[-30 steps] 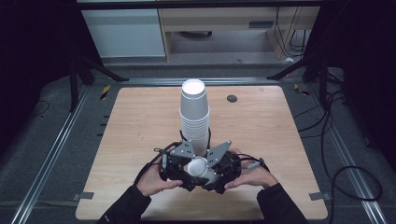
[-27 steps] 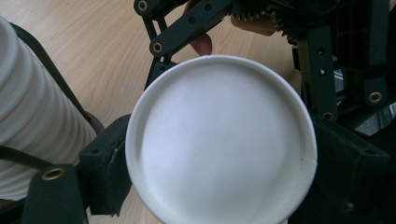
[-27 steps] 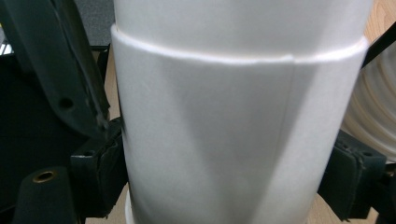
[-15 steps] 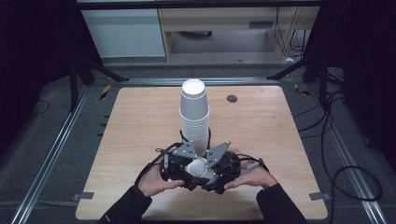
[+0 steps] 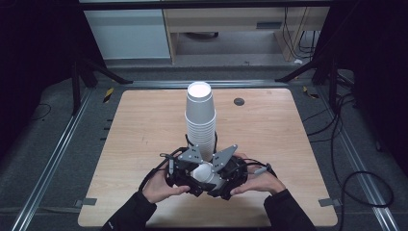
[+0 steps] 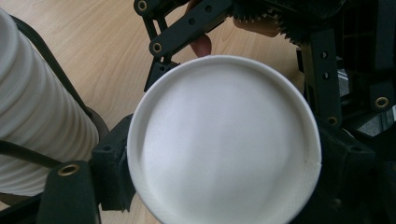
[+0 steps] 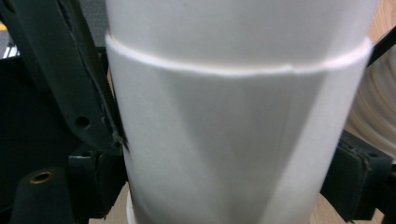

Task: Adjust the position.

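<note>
Both tools, left tool (image 5: 185, 169) and right tool (image 5: 226, 172), clamp one white paper cup (image 5: 204, 173) beside the tall white paper-cup stack (image 5: 200, 120), probably steadying it for separating.

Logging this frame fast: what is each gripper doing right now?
Left gripper: at the white paper cup, but its grip cannot be told.
Right gripper: shut on the white paper cup, jaws against both its sides.

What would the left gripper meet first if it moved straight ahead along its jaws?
The white paper cup lies directly in front of the left gripper, its round end facing the camera. Behind it is the right gripper, though depth is uncertain.
</note>
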Motion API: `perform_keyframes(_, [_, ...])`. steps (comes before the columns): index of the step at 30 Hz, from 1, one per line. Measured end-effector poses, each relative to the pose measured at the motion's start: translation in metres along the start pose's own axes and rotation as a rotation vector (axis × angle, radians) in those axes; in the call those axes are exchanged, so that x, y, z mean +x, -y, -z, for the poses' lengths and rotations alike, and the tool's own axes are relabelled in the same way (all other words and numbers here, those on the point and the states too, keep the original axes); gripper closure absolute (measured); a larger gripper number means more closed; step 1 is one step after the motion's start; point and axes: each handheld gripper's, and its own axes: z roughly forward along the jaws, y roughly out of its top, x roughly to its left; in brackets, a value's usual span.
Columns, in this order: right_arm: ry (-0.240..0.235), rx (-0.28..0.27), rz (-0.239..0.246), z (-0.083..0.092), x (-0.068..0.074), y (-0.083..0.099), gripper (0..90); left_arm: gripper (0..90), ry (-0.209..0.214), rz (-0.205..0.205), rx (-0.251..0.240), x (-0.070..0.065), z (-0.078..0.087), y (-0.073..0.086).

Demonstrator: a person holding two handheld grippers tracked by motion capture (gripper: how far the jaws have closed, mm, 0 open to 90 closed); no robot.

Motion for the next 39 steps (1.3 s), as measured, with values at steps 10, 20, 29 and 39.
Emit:
perform_keyframes(10, [-0.004,-0.019,-0.033,0.008,-0.003,0.003,6.6,21.2,-0.018,0.001,0.004,0.003,0.002,0.001])
perform_keyframes(20, [0.071,-0.107,-0.069,0.036,-0.005,0.013,6.7,21.1,-0.040,0.023,-0.007,0.010,0.010,0.005])
perform_keyframes(29, [0.153,-0.177,-0.148,0.062,-0.001,0.036,7.6,21.0,-0.060,0.039,-0.044,0.015,0.022,0.008])
perform_keyframes(39, [0.207,-0.280,-0.238,0.073,0.002,0.053,7.2,20.9,-0.079,0.056,-0.129,0.016,0.037,0.011])
